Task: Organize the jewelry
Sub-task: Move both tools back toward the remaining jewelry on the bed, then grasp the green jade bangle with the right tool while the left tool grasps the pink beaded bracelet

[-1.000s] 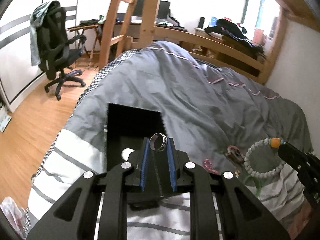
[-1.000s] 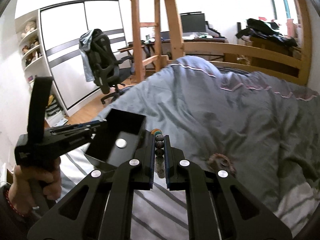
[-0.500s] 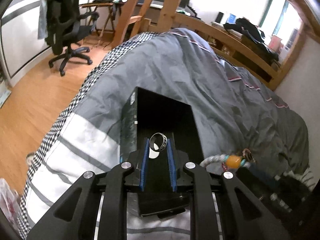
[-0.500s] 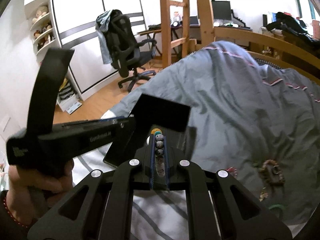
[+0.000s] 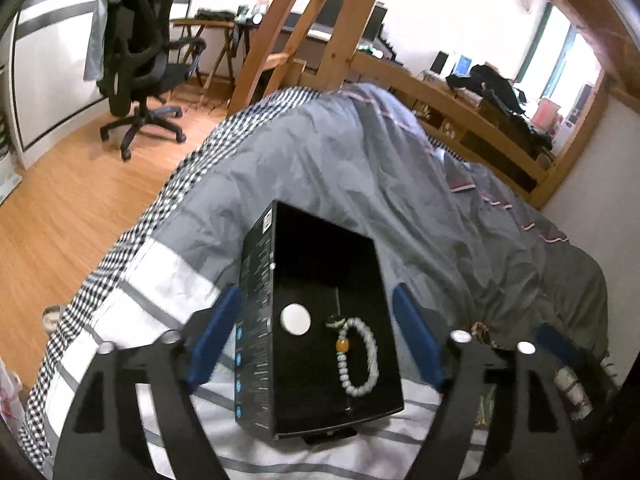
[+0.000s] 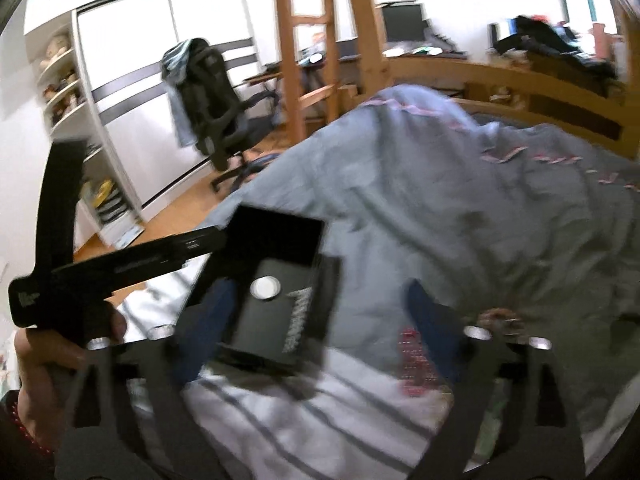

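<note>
In black box [image 5: 256, 292], beaded bracelet [image 5: 360, 356]

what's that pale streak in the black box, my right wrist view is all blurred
observer: on the left wrist view it's a beaded bracelet, a closed loop of pale beads with one orange bead, lying flat on the floor of the box.
operator: is the left gripper holding anything
observer: no, the left gripper is open and empty, one finger on either side of the box.
operator: anything else in there i can't make out
observer: a small dark piece at the bracelet's far end, too small to name.
</note>
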`<state>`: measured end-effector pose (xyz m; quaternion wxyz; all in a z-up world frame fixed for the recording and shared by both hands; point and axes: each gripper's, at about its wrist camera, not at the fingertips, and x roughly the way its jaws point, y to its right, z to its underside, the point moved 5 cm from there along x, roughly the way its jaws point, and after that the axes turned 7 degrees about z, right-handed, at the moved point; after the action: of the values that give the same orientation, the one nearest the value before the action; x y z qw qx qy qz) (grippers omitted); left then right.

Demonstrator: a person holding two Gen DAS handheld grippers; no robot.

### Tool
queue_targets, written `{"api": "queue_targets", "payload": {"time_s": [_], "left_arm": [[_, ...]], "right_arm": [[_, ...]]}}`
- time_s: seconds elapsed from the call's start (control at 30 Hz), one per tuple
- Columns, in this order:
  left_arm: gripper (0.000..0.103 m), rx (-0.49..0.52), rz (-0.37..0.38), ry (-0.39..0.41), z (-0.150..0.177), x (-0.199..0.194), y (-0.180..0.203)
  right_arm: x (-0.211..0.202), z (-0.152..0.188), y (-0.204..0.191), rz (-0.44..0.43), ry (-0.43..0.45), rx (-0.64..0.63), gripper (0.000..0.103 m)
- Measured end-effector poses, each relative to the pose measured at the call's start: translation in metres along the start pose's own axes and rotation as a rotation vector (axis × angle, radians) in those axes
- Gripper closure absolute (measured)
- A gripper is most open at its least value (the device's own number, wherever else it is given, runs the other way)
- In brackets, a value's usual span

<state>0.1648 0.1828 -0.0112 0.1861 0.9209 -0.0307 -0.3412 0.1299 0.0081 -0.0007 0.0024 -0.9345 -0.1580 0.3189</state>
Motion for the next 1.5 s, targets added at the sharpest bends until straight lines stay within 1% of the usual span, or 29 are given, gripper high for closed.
{"api": "queue_targets", "payload": {"time_s": [0.07, 0.13, 0.17, 0.23, 0.4, 0.47, 0.6, 0.77, 0.87, 1.0, 1.03, 1.17, 1.23, 1.33, 1.4, 1.47, 1.5], "left_arm": [[0.014, 0.029, 0.006, 0.015, 0.0, -0.002, 0.009], [0.012, 0.077, 0.019, 0.029, 0.002, -0.003, 0.023], [0.01, 0.093, 0.024, 0.031, 0.003, -0.002, 0.028], [0.009, 0.142, 0.042, 0.034, 0.008, -0.001, 0.045], [0.008, 0.235, 0.091, 0.02, 0.027, 0.005, 0.083], [0.008, 0.273, 0.106, 0.002, 0.037, 0.011, 0.099], [0.008, 0.331, 0.121, -0.042, 0.058, 0.024, 0.12], [0.008, 0.379, 0.136, -0.098, 0.081, 0.041, 0.138], [0.008, 0.412, 0.129, -0.126, 0.092, 0.053, 0.146], [0.008, 0.428, 0.12, -0.162, 0.102, 0.067, 0.149], [0.008, 0.431, 0.119, -0.172, 0.105, 0.071, 0.149], [0.008, 0.456, 0.096, -0.216, 0.115, 0.091, 0.151], [0.008, 0.478, 0.07, -0.242, 0.12, 0.102, 0.152], [0.009, 0.494, 0.041, -0.277, 0.126, 0.114, 0.149], [0.009, 0.493, 0.033, -0.285, 0.127, 0.12, 0.149], [0.009, 0.499, 0.024, -0.281, 0.126, 0.123, 0.15], [0.009, 0.504, 0.014, -0.282, 0.126, 0.125, 0.15]], "right_arm": [[-0.011, -0.002, 0.018, 0.045, 0.007, -0.008, 0.007], [-0.022, -0.001, 0.035, 0.091, 0.004, -0.023, 0.004], [-0.028, -0.001, 0.045, 0.112, 0.006, -0.027, 0.004], [-0.042, 0.003, 0.065, 0.154, 0.003, -0.025, 0.004], [-0.059, 0.016, 0.106, 0.225, -0.018, 0.002, 0.004], [-0.064, 0.024, 0.118, 0.243, -0.025, 0.016, 0.004], [-0.071, 0.044, 0.132, 0.24, -0.031, 0.033, 0.004], [-0.063, 0.068, 0.142, 0.239, -0.06, 0.035, 0.004], [-0.055, 0.081, 0.147, 0.241, -0.082, 0.036, 0.004], [-0.039, 0.1, 0.155, 0.223, -0.125, 0.07, 0.004], [-0.032, 0.106, 0.158, 0.218, -0.148, 0.084, 0.004], [-0.011, 0.118, 0.161, 0.22, -0.207, 0.104, 0.004], [-0.001, 0.121, 0.164, 0.234, -0.231, 0.108, 0.004], [0.014, 0.128, 0.167, 0.227, -0.274, 0.126, 0.004], [0.024, 0.135, 0.168, 0.233, -0.311, 0.129, 0.004], [0.03, 0.14, 0.168, 0.238, -0.33, 0.12, 0.004], [0.032, 0.142, 0.167, 0.24, -0.338, 0.111, 0.006]]}}
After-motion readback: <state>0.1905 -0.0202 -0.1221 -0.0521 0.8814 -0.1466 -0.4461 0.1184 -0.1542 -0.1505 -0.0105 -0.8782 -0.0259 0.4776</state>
